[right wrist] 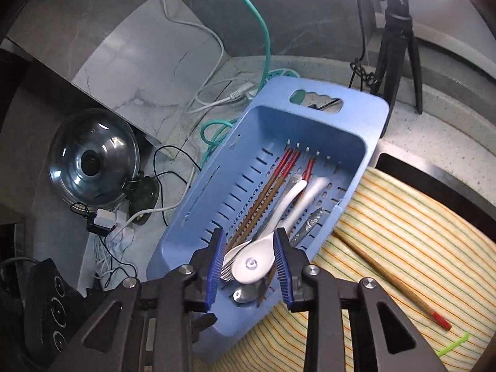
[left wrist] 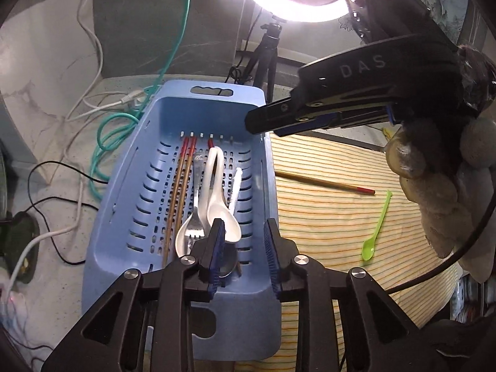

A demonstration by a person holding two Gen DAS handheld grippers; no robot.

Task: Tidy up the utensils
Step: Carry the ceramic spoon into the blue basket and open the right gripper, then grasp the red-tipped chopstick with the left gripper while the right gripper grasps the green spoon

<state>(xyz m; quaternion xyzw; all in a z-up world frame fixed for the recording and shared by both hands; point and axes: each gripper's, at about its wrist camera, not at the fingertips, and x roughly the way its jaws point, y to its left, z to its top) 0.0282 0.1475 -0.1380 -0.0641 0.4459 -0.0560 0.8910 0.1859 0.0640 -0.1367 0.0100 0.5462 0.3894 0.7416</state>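
The only writing that can be read is "DAS", in pale letters on the black body of the right gripper (left wrist: 263, 124), seen from the left wrist view and held in a gloved hand (left wrist: 440, 192). Both grippers hang over the blue basket (left wrist: 254, 96) on the table (left wrist: 62, 204). In the basket lie red-tipped chopsticks (left wrist: 181, 186), a fork (left wrist: 195, 217), white spoons (left wrist: 217, 204) and a metal spoon (right wrist: 248, 293). The left gripper (left wrist: 243, 248) has its fingers parted and grasps nothing; the right gripper's fingers (right wrist: 283, 266) stand apart too, with a white spoon's bowl seen between them but not pressed. On the striped cloth (left wrist: 325, 217) beside the basket lie one chopstick (left wrist: 325, 182) and a green spoon (left wrist: 376, 226).
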